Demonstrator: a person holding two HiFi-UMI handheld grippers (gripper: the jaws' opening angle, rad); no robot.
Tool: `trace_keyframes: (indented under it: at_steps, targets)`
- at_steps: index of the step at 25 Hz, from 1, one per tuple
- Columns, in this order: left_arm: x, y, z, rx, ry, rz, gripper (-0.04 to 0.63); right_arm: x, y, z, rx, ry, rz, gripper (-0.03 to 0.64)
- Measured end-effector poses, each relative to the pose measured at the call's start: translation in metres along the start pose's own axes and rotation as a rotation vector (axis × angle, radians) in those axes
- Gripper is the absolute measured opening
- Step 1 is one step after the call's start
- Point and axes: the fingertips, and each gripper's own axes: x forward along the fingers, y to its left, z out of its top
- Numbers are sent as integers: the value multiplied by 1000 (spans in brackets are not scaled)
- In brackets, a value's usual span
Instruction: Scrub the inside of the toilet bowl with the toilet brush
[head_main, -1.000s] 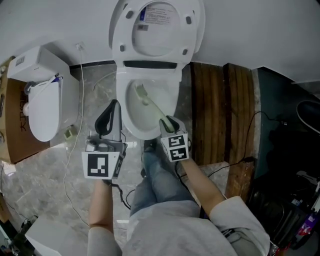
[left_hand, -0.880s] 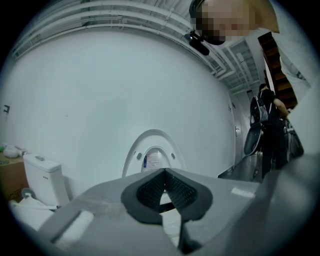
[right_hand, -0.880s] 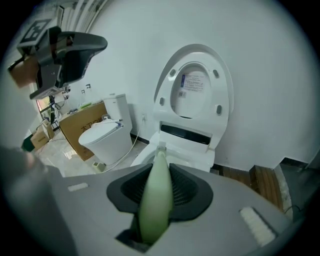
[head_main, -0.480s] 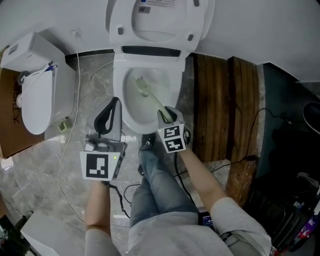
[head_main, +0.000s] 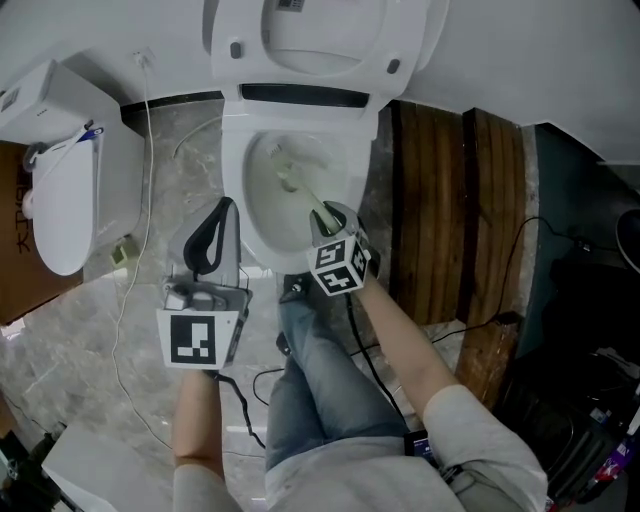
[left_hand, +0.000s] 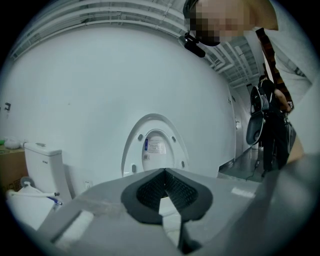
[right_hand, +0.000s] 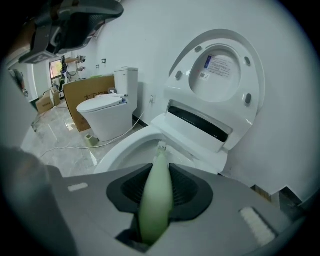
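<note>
The white toilet bowl (head_main: 258, 235) stands open with its lid (head_main: 320, 40) raised. My right gripper (head_main: 325, 216) hovers over the bowl's front right rim, shut on the pale green toilet brush handle (head_main: 312, 205). The brush head (head_main: 287, 181) sits low inside the bowl, toward the back. In the right gripper view the handle (right_hand: 155, 192) runs out between the jaws to the bristles (right_hand: 161, 146) over the bowl (right_hand: 122, 147). My left gripper (head_main: 224, 212) hangs left of the bowl, shut and holding nothing. In its own view, the left gripper (left_hand: 165, 186) points at the raised lid (left_hand: 155, 150).
A second white toilet (head_main: 60, 200) stands at the left beside a cardboard box (head_main: 25, 290); a white cable (head_main: 130, 300) trails over the marble floor. Wooden planks (head_main: 450, 210) lie right of the bowl. The person's leg in jeans (head_main: 320, 370) is just before it. Another person (left_hand: 272, 125) stands at the right.
My right gripper has moved forward toward the bowl's rim and twisted a little, shifting the brush head inside the bowl. The left gripper has stayed about where it was.
</note>
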Motion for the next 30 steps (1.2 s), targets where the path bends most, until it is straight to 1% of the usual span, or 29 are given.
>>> trace_keyframes:
  at_steps: [6, 10, 15, 22, 30]
  targets:
    - [10, 9, -9, -12, 4, 14, 5, 30, -2, 3, -105, 31, 8, 100]
    - [14, 15, -12, -16, 2, 18, 5, 42, -3, 2, -157, 52, -4, 101]
    - [18, 17, -18, -20, 23, 17, 5, 54, -7, 1, -216, 77, -25, 100]
    - [22, 20, -17, -22, 19, 10, 5, 59, -7, 3, -380, 119, -65, 100]
    - [17, 20, -18, -21, 22, 10, 5, 52, -23, -16, -457, 190, -115, 99]
